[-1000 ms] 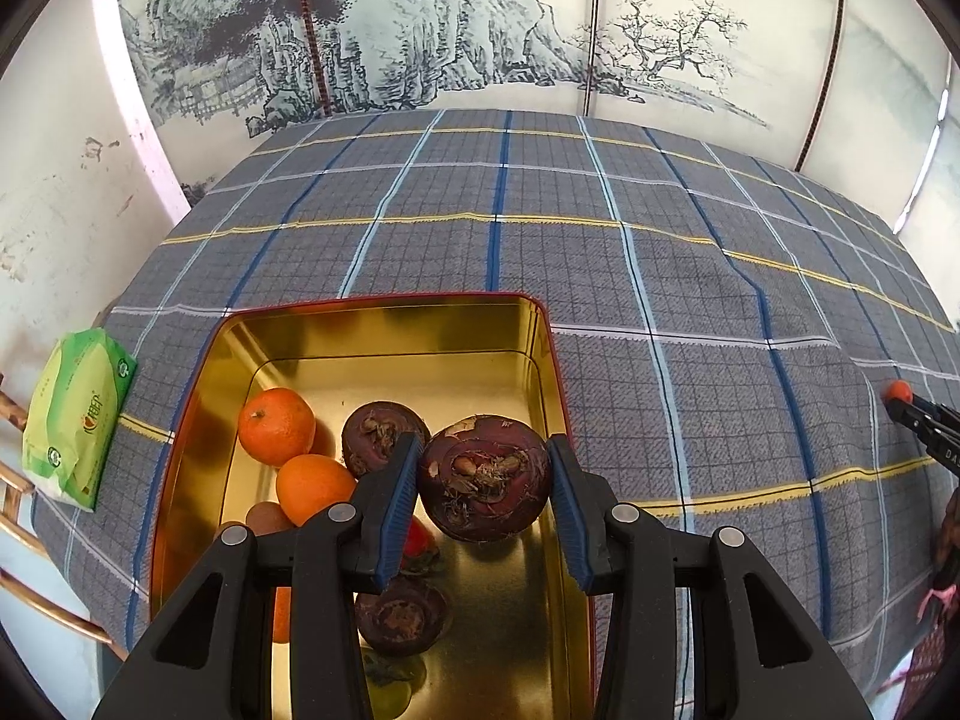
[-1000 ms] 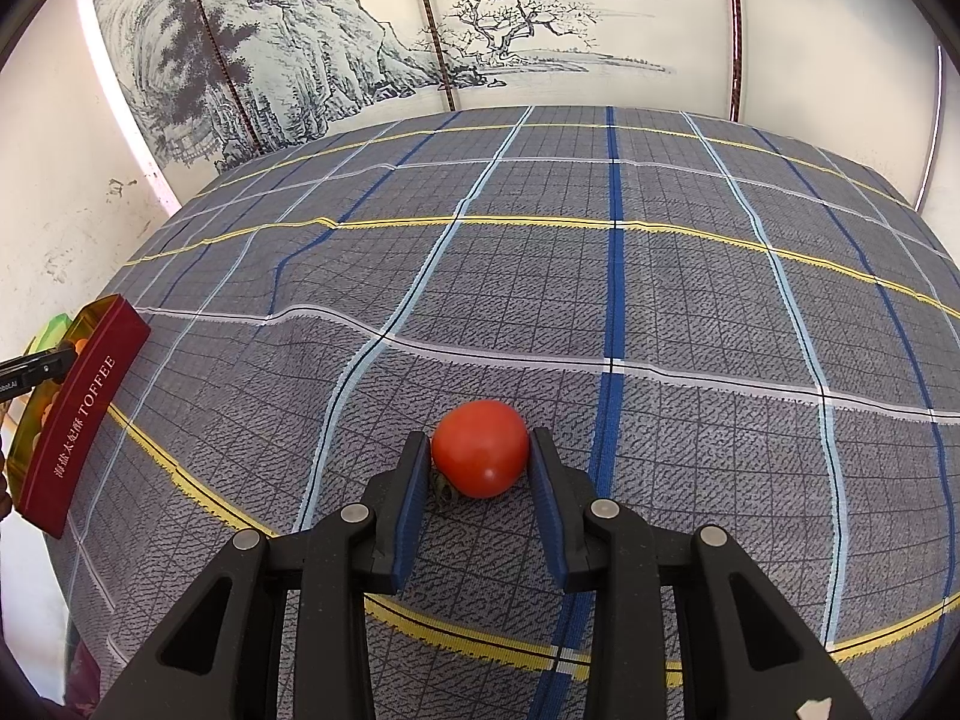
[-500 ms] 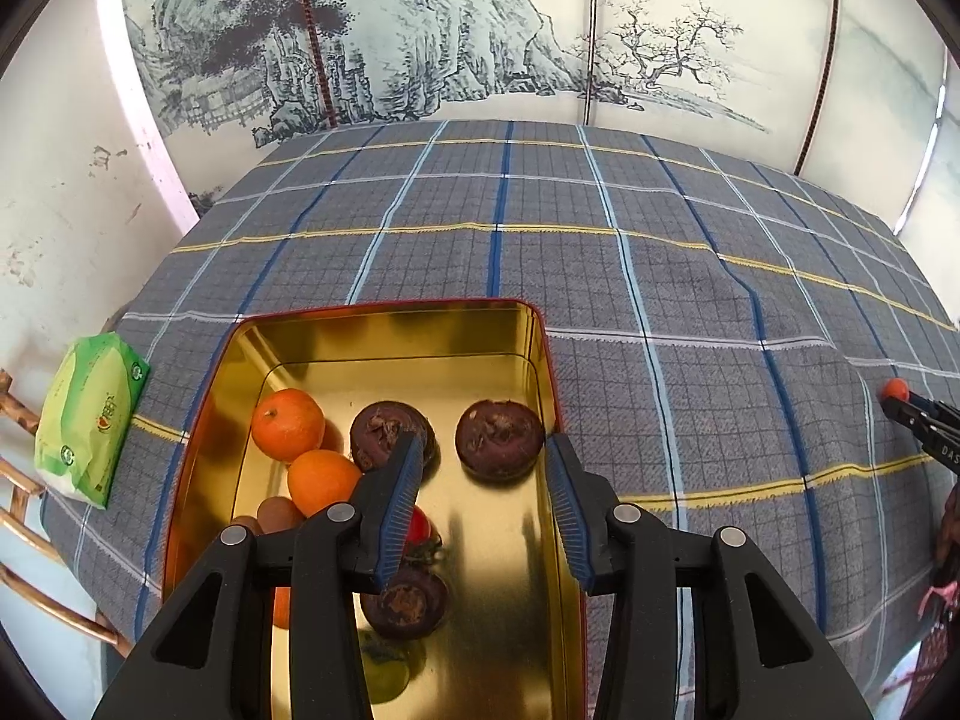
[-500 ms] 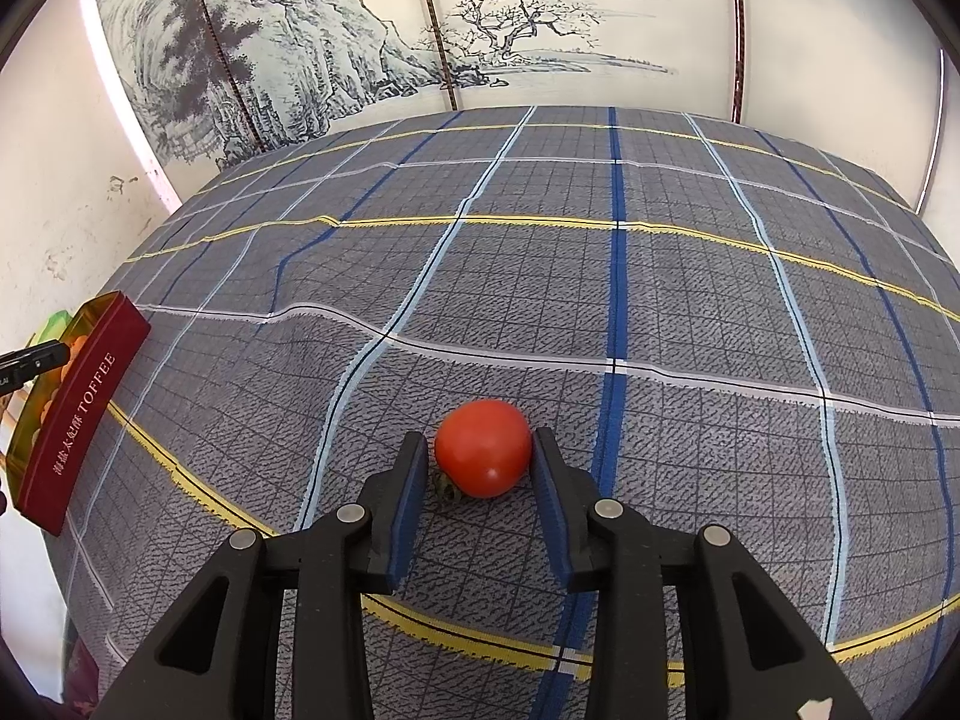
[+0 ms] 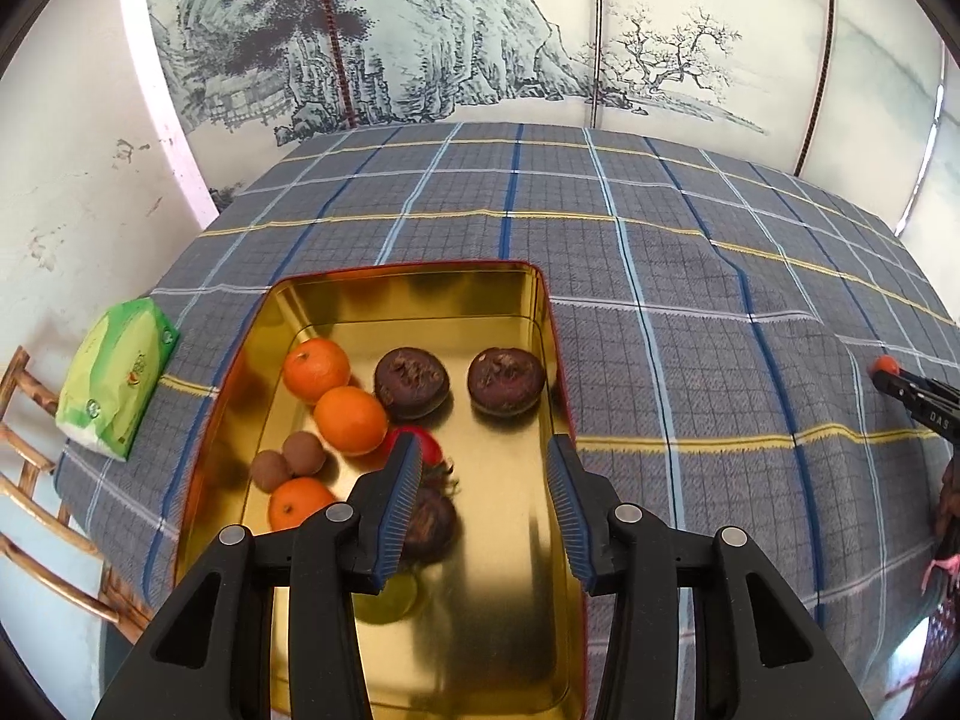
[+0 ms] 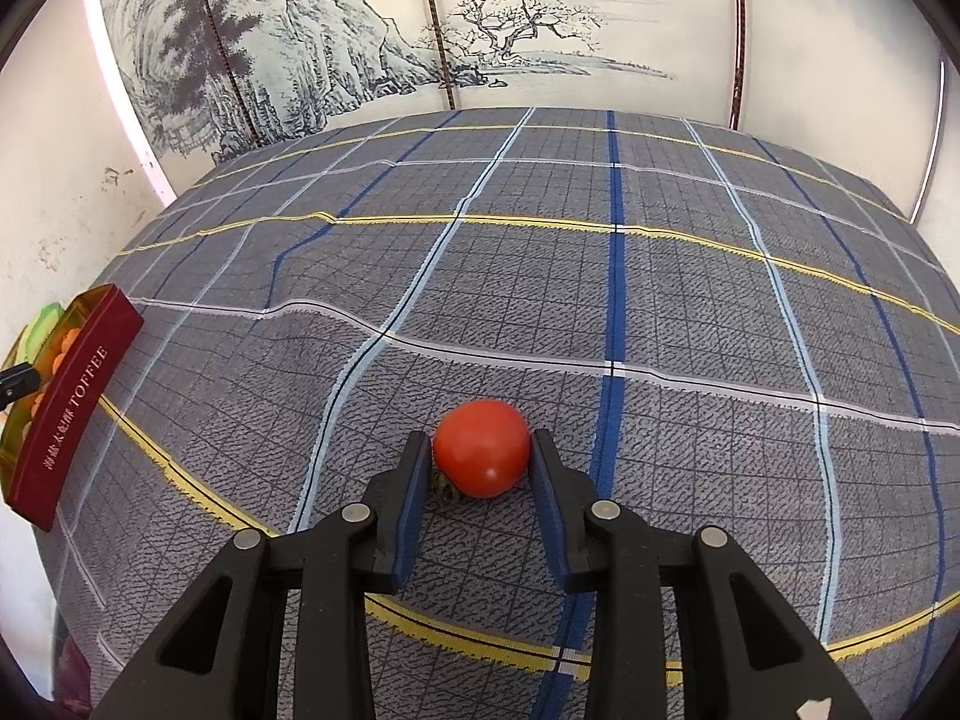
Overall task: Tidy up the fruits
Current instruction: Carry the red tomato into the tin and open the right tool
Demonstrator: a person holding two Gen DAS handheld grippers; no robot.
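A gold tin point(image 5: 414, 294) with red outer walls lies on the plaid cloth. It holds oranges point(image 5: 316, 368), small brown fruits point(image 5: 303, 453), a red fruit point(image 5: 426, 444) and dark purple round fruits point(image 5: 506, 381). My left gripper point(image 5: 483, 480) is open and empty above the tin. In the right wrist view a red tomato point(image 6: 482, 456) sits on the cloth between the fingers of my right gripper point(image 6: 482, 462), which touch its two sides. The tin point(image 6: 72, 408) shows at that view's left edge.
A green tissue pack point(image 5: 117, 378) lies at the table's left edge, beside a wooden chair point(image 5: 36, 516). A painted screen point(image 5: 450, 42) stands behind the table. The right gripper and its tomato show at the far right of the left wrist view point(image 5: 912, 390).
My left gripper let go of a dark purple fruit, which now lies in the tin, then rose and pulled back. The right gripper's fingers have closed slightly onto the tomato.
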